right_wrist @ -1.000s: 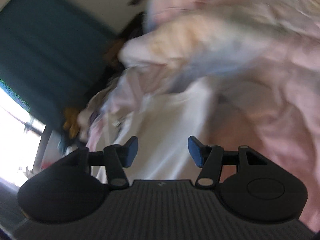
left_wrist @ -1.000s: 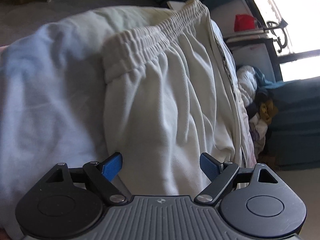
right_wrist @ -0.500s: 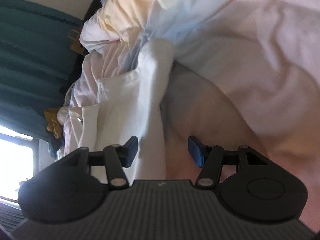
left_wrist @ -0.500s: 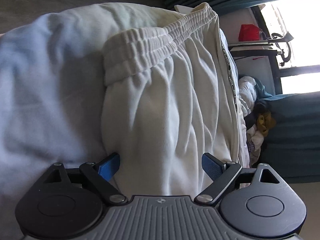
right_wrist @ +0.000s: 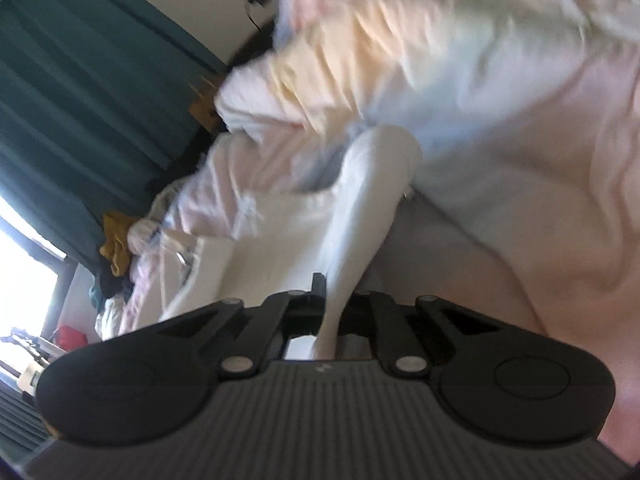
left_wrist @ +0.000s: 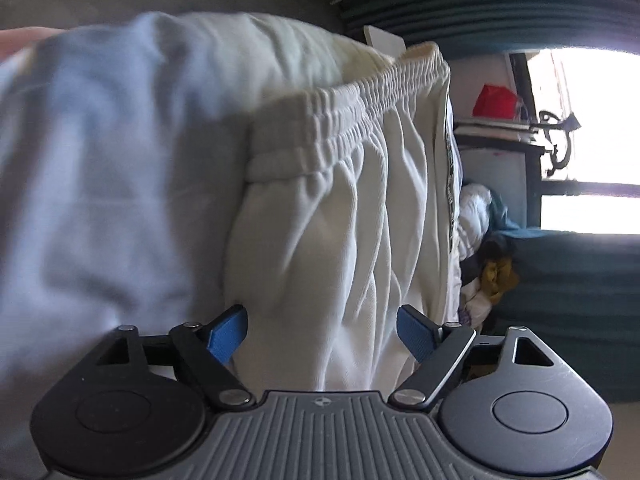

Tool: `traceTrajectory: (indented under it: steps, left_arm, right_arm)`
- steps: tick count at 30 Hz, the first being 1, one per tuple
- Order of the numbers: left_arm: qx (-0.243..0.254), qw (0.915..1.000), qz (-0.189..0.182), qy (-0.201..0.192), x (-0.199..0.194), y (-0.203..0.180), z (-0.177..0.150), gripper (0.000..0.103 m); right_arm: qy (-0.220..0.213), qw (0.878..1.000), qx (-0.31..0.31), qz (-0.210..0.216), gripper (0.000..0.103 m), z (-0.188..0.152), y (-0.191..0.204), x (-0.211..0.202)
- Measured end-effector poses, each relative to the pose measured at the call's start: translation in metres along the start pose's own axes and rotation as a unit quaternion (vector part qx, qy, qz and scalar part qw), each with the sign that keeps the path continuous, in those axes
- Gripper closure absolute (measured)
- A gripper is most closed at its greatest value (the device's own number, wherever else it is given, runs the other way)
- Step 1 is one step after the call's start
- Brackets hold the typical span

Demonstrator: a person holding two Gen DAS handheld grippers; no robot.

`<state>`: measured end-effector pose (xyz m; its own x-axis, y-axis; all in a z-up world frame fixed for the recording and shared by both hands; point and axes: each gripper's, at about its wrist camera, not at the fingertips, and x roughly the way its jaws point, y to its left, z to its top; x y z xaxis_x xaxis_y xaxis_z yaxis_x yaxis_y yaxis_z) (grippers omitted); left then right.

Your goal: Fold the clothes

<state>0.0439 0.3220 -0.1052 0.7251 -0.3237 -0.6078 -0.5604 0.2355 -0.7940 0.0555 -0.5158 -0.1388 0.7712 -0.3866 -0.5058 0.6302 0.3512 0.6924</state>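
Biggest risk I'm seeing: my right gripper [right_wrist: 334, 308] is pinching only a thin edge of the white garment [right_wrist: 360, 216], so any quick pull is likely to slip the cloth out, or drag along the pile of pale pink and cream clothes [right_wrist: 460, 80] lying just behind it; the right view is also smeared with blur, so I'm judging that grip loosely. Second risk: my left gripper [left_wrist: 322, 332] is standing wide open with its blue pads [left_wrist: 226, 336] on either side of the white shorts [left_wrist: 352, 232], touching or nearly touching the cloth, and if it's closing here it's likely bunching a fat wad of gathered fabric instead of one clean layer, which would be ruining a flat fold. I can't tell whether both views are showing the same garment. The shorts are lying on the light blue bedding [left_wrist: 100, 180], elastic waistband [left_wrist: 344, 120] at the far end, body running toward me, dark-trimmed side seam on the right. Left gripper is sitting low, pointing along the shorts toward the waistband; right gripper is tilted, rolled sideways, closed on the white edge near its base.
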Motion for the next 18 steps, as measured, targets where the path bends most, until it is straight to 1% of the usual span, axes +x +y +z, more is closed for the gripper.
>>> traceTrajectory:
  steps: [2,8,10,11,12,13,15,16,17,18]
  left_arm:
    - [0.009,0.9999,0.007,-0.003,0.004,-0.003,0.003,0.02]
    - [0.034,0.9989,0.029,-0.012,0.014,-0.011,0.01,0.02]
    - [0.043,0.9983,0.036,-0.015,0.018,-0.014,0.013,0.02]
    - [0.047,0.998,0.04,-0.017,0.019,-0.015,0.014,0.022]
    - [0.051,0.9976,0.043,-0.018,0.021,-0.017,0.015,0.027]
    - [0.054,0.9973,0.045,-0.022,0.02,-0.017,0.015,0.03]
    - [0.057,0.9968,0.048,-0.03,0.015,-0.018,0.013,0.048]
    - [0.058,0.9965,0.049,-0.035,0.013,-0.018,0.013,0.054]
    - [0.059,0.9962,0.05,-0.039,0.01,-0.018,0.012,0.067]
    - [0.061,0.9959,0.052,-0.044,0.008,-0.018,0.011,0.076]
  right_arm:
    - [-0.017,1.0,-0.012,0.005,0.098,0.002,0.007,-0.007]
    - [-0.038,0.999,-0.039,0.002,0.098,0.005,0.015,-0.017]
    - [-0.035,0.998,-0.042,-0.005,0.098,0.004,0.014,-0.018]
    - [-0.034,0.998,-0.043,-0.007,0.098,0.002,0.014,-0.018]
    - [-0.033,0.998,-0.043,-0.009,0.098,0.001,0.014,-0.019]
    - [-0.031,0.998,-0.044,-0.012,0.098,0.0,0.013,-0.019]
    - [-0.032,0.998,-0.046,-0.013,0.098,-0.001,0.013,-0.018]
    - [-0.032,0.998,-0.046,-0.013,0.098,-0.001,0.013,-0.018]
    - [-0.032,0.998,-0.047,-0.014,0.098,-0.002,0.013,-0.017]
    - [-0.033,0.998,-0.047,-0.015,0.098,-0.003,0.013,-0.017]
